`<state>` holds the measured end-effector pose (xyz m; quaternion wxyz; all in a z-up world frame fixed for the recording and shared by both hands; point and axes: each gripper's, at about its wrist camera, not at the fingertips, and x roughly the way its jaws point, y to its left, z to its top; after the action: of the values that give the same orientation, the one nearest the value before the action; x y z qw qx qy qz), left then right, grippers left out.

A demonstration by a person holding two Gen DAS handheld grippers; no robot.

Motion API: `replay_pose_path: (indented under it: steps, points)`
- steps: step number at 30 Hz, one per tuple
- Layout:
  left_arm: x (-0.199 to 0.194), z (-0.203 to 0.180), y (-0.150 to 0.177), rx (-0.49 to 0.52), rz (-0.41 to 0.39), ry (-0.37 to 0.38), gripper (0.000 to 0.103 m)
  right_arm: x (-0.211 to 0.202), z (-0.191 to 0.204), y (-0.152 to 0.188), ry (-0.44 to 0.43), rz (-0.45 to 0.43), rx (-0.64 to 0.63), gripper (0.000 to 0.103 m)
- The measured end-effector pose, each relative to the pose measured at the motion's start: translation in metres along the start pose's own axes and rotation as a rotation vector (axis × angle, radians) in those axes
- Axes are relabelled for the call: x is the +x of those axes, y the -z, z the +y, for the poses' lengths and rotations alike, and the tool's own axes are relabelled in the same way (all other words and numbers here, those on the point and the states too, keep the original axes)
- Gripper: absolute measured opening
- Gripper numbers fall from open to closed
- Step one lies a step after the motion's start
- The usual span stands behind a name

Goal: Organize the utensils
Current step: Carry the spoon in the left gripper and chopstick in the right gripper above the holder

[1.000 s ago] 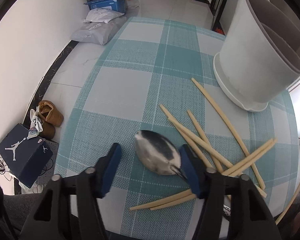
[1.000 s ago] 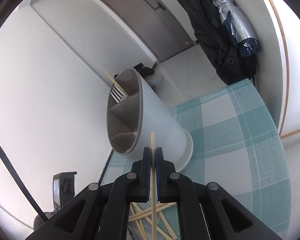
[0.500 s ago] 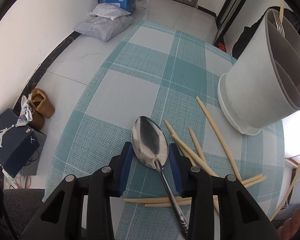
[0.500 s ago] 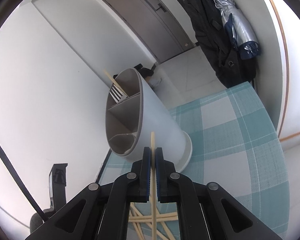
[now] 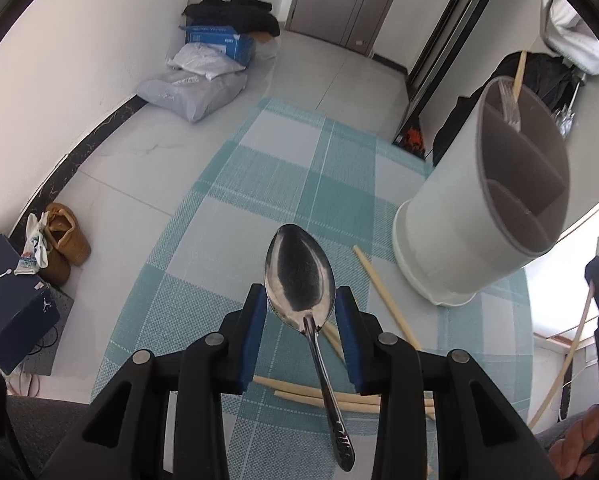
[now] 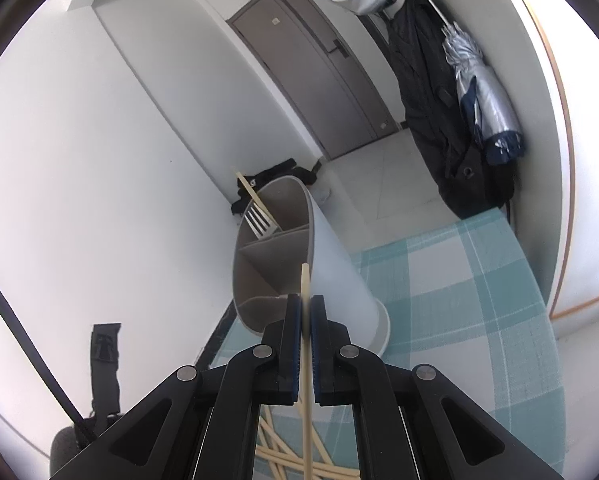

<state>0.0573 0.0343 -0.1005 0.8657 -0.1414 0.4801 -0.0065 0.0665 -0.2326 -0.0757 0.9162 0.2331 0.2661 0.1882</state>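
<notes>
Teal-and-white checked woven tablecloth [image 5: 299, 184] covers the table, and past its edge pale grey floor tiles [image 5: 147, 168] run to a grey door [image 6: 311, 80]. Along the white wall sit tan shoes [image 5: 65, 240], a dark blue shoebox [image 5: 7, 304] and grey plastic bags [image 5: 195, 88]; dark coats [image 6: 427, 92] hang by the door. Left gripper [image 5: 301, 312] is narrowed onto a shiny steel spoon [image 5: 299, 280], blue pads pinching the bowl's edges, spoon raised over the cloth. Right gripper [image 6: 305, 316] is squeezed tight on 1 pale wooden chopstick [image 6: 305, 284], upright between the pads. Ahead stands the white cylindrical utensil holder [image 6: 335, 264] with its grey divided inside, a metal fork [image 6: 259, 220] in the far compartment. Loose chopsticks [image 5: 383, 296] lie crossed on the cloth beside its base.
</notes>
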Motion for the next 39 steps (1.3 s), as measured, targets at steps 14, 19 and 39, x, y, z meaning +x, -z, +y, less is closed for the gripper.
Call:
replay_pose_path:
  steps: [14,19,39]
  points:
    - [-0.071,-0.007,-0.012,-0.016,-0.22,0.237,0.03,-0.026,0.023,-0.005,-0.008,-0.087,-0.066,0.004]
    - [-0.113,-0.023,-0.03,0.019,-0.344,0.3,0.03,-0.045,0.043,-0.019,-0.036,-0.154,-0.112,0.004]
    - [-0.132,-0.093,-0.113,0.198,-0.678,0.306,0.03,-0.029,0.094,-0.142,-0.044,-0.417,-0.311,0.004]
